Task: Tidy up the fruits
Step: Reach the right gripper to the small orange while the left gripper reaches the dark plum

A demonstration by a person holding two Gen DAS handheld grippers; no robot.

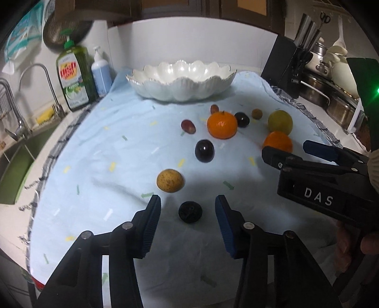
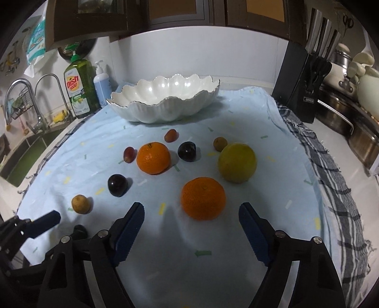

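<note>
Left hand-held gripper (image 1: 188, 203) open; dark fruit (image 1: 190, 212) between fingers | right hand-held gripper (image 2: 191, 208) open; orange (image 2: 203, 198) ahead

**A home kitchen counter**

This is a domestic kitchen. A sink (image 2: 28, 151) with curved metal taps (image 2: 51, 94) sits at the left, with a green dish soap bottle (image 2: 79, 88) and a blue pump bottle (image 2: 102, 86) beside it. A black knife block (image 2: 302, 94) stands at the right, near steel pots (image 2: 341, 118). Dark wooden cabinets (image 2: 180, 11) hang above a white wall, and a pale blue cloth (image 2: 236, 237) covers the counter.
</note>
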